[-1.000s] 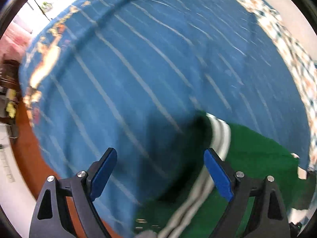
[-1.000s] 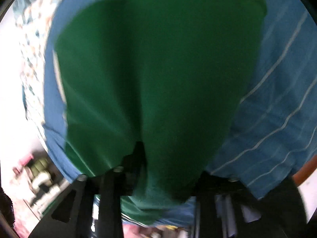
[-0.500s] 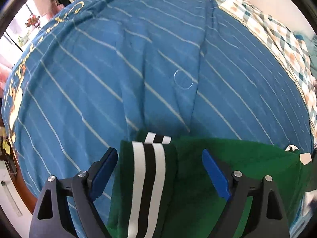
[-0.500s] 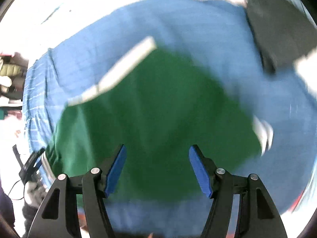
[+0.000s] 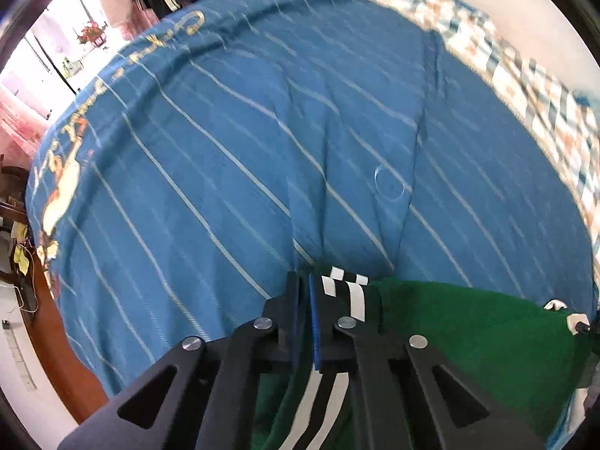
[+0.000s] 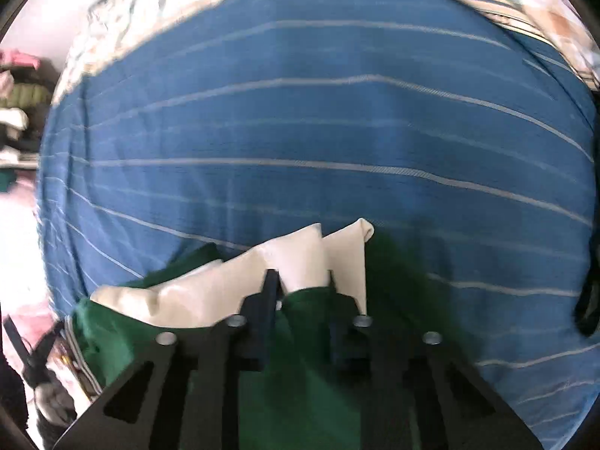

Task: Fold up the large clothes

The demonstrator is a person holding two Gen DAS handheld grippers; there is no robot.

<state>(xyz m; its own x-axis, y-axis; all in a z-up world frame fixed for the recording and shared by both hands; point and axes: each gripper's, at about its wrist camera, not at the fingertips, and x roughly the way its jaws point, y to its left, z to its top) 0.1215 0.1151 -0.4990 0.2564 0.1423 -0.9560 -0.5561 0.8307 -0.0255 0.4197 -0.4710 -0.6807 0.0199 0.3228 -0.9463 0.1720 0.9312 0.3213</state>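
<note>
half a second earlier both claws stood wide open above the green garment (image 5: 468, 341); now the left claw (image 5: 304, 292) had shut, its blue pads nearly touching, right beside the black-and-white striped trim (image 5: 347, 292). whether cloth was actually caught between the pads could not be told, since only a thin dark gap showed there. the right claw (image 6: 300, 285) had narrowed onto a raised fold of the green cloth, with the cream lining (image 6: 240, 281) bunched just in front of its fingertips. it looked pinched on that fold, though the jaws were not fully together. this probably meant both ends of one edge were being taken up, ready for a lift and a fold-over, so the fold itself seemed not yet made. the garment lay at the near edge of the bed, spread on the blue bedspread (image 5: 243, 157), which was a woven-looking cloth with thin pale diagonal stripes and soft creases. the green fabric looked thick, matte and slightly fuzzy, the cream part smoother and puffy, folding in rounded ridges. a checked blanket (image 5: 536, 86) ran along the far side of the bed, blurred.
</note>
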